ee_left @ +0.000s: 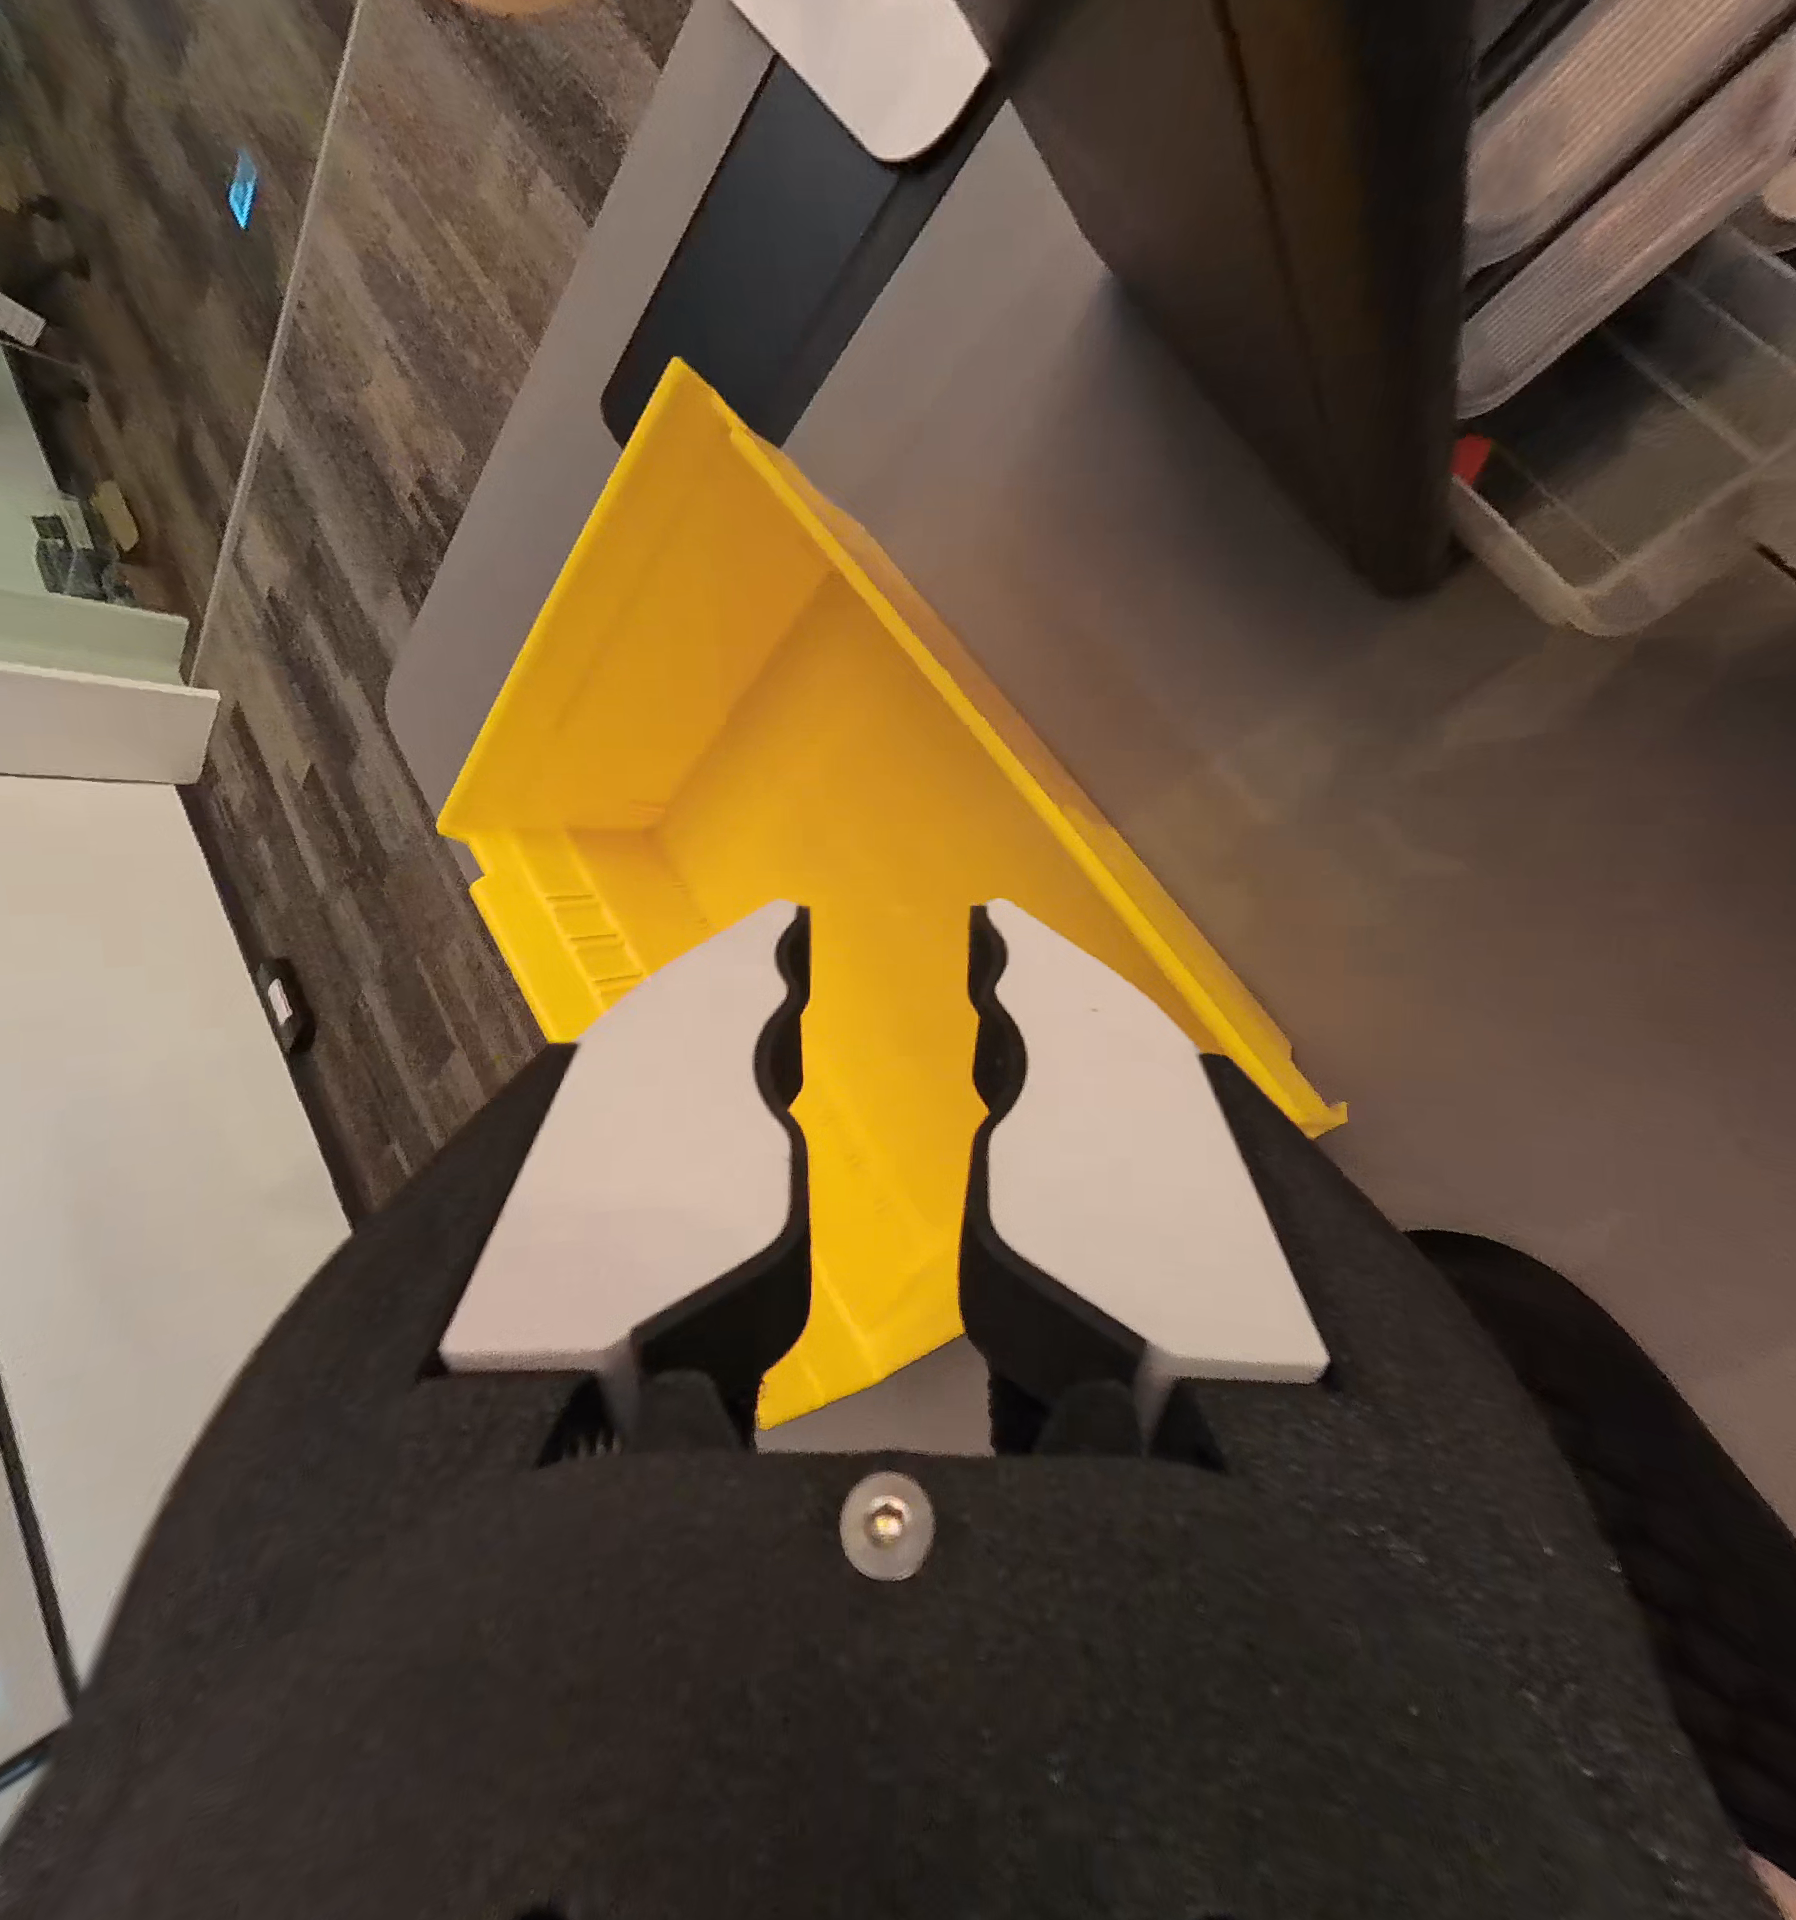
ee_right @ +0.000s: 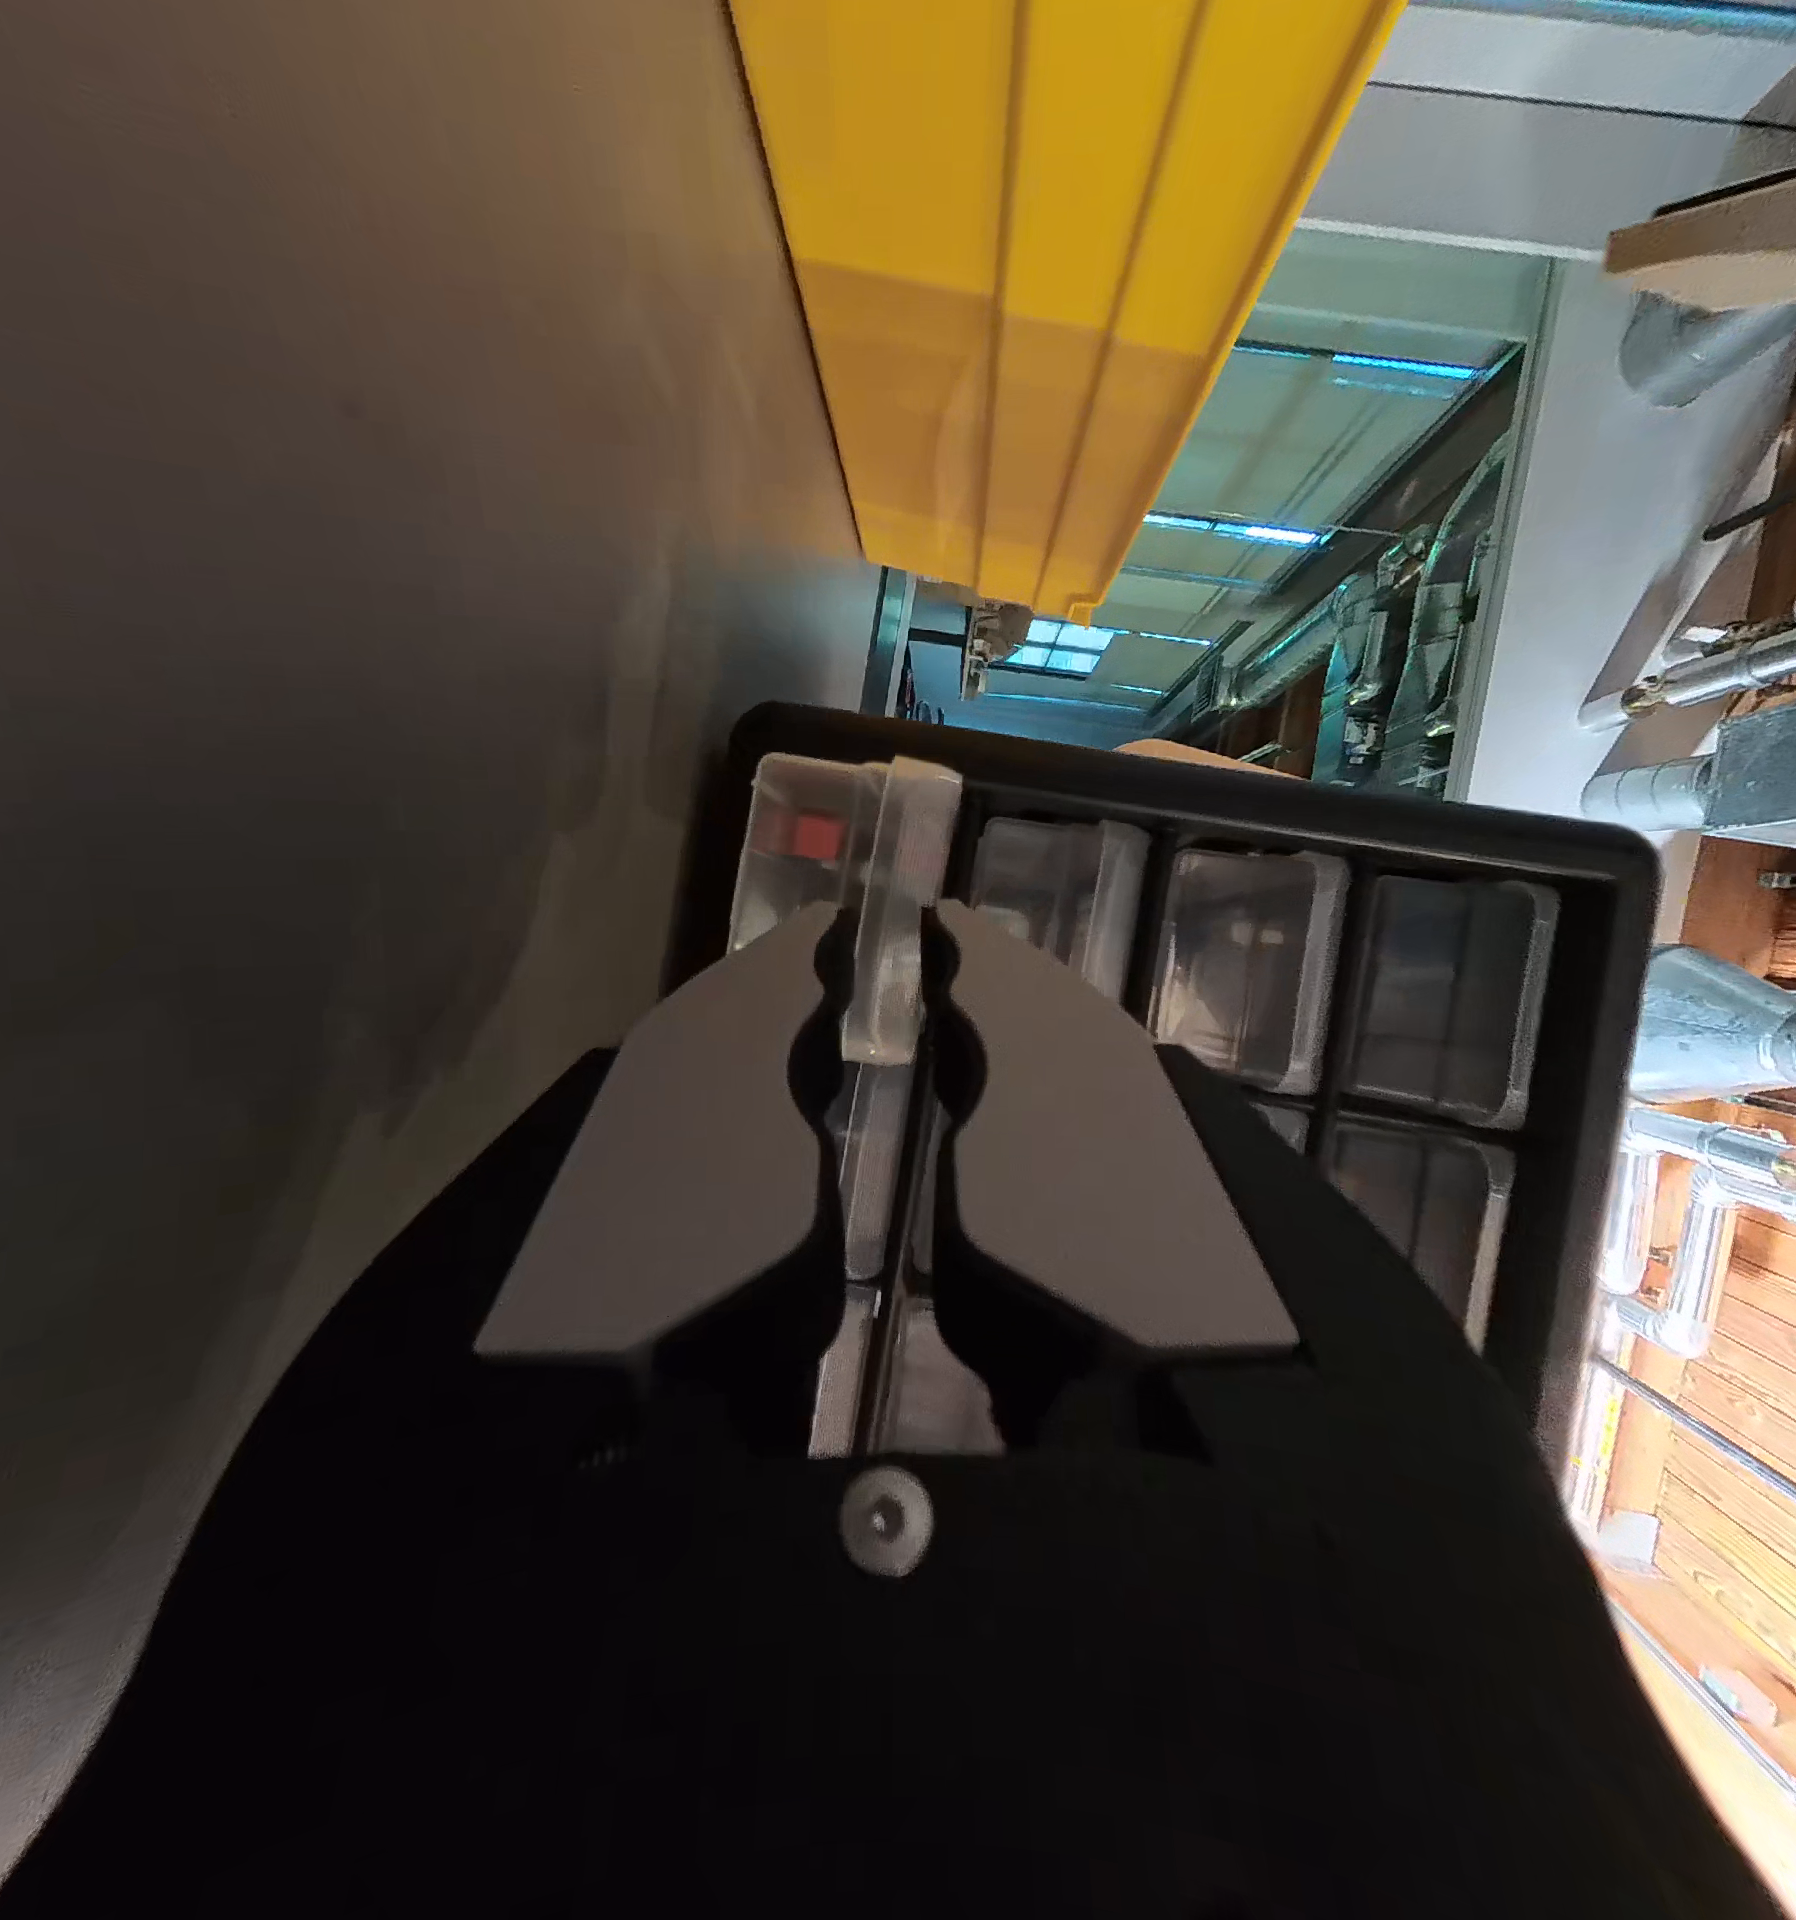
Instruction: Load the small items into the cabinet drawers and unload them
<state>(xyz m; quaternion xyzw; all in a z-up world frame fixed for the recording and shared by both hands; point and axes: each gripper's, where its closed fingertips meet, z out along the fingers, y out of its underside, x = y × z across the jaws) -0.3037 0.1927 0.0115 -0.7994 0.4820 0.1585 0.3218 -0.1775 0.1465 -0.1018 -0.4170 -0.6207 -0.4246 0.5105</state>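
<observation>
A yellow bin (ee_left: 728,707) lies empty on the grey table (ee_left: 1496,935). My left gripper (ee_left: 889,914) hovers over its near end, open and empty. The black cabinet (ee_right: 1632,935) holds several clear drawers. My right gripper (ee_right: 886,914) is shut on the clear handle (ee_right: 899,831) of the corner drawer (ee_right: 806,842), which has a small red item (ee_right: 814,834) inside. The bin's outer side (ee_right: 1029,260) also shows in the right wrist view. In the left wrist view the cabinet (ee_left: 1289,260) stands behind the bin, with one clear drawer (ee_left: 1652,468) pulled out and a red item (ee_left: 1470,457) in it.
The table's edge (ee_left: 406,644) runs just left of the bin, with carpet floor (ee_left: 354,416) beyond. A black post with a white plate (ee_left: 769,208) stands behind the bin. A white surface (ee_left: 94,1039) is at the left. A dark sleeve (ee_left: 1704,1558) is at the lower right. Spacing between my two grippers at the tips: around 20 cm.
</observation>
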